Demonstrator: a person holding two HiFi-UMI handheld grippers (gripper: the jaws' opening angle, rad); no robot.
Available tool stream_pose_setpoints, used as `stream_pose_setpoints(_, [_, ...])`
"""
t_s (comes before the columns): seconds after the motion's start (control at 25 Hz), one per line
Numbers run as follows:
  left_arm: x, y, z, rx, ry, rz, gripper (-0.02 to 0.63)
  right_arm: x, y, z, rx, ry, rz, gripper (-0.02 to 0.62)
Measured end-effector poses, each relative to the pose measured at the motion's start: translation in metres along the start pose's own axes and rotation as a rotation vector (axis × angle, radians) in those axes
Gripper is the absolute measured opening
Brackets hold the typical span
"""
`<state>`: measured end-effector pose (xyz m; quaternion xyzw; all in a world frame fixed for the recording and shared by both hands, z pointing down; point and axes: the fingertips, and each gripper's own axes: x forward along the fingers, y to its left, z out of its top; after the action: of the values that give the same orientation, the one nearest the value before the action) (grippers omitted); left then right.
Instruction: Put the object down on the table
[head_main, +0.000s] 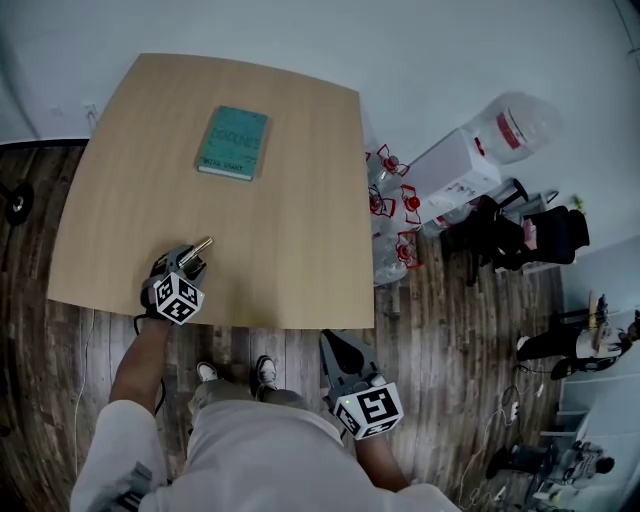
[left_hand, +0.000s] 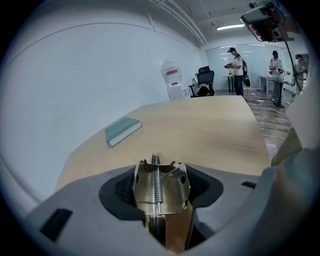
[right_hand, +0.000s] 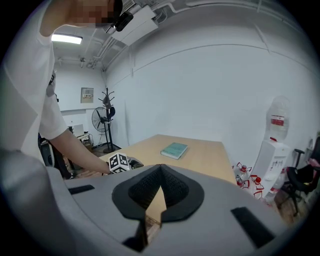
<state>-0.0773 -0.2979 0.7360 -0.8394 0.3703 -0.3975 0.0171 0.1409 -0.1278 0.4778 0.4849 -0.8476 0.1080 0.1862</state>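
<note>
Clip (left_hand: 159, 192) of sprung metal sat clamped in the left gripper (head_main: 188, 262), low over the table (head_main: 290, 230) near its front edge (right gripper (right_hand: 160, 170): jaws together, empty). Released there tilted, it could skid off onto the floor (head_main: 440, 320).

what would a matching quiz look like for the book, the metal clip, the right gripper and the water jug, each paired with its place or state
Things:
1. book
2. metal clip
3. right gripper
4. water jug

Places or states:
a. clamped in the left gripper
b. jaws together, nothing between them
c. on top of the white dispenser, off the table
d. lying flat on the table's far side

Pairs: 1-d, 2-a, 3-b, 4-c
</note>
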Motion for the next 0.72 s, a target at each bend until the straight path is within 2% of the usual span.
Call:
stream_pose_setpoints(0.48, [0.015, 0.016, 0.002, 0.053, 0.067, 0.008, 0.219, -0.005, 0.011, -0.008, 0.01, 0.013, -0.008, -0.003])
stream_pose_setpoints(0.72, [0.017, -0.005, 0.003, 0.042, 0.081, -0.075, 0.225, -0.007, 0.013, -0.008, 0.021, 0.008, -0.005, -0.002])
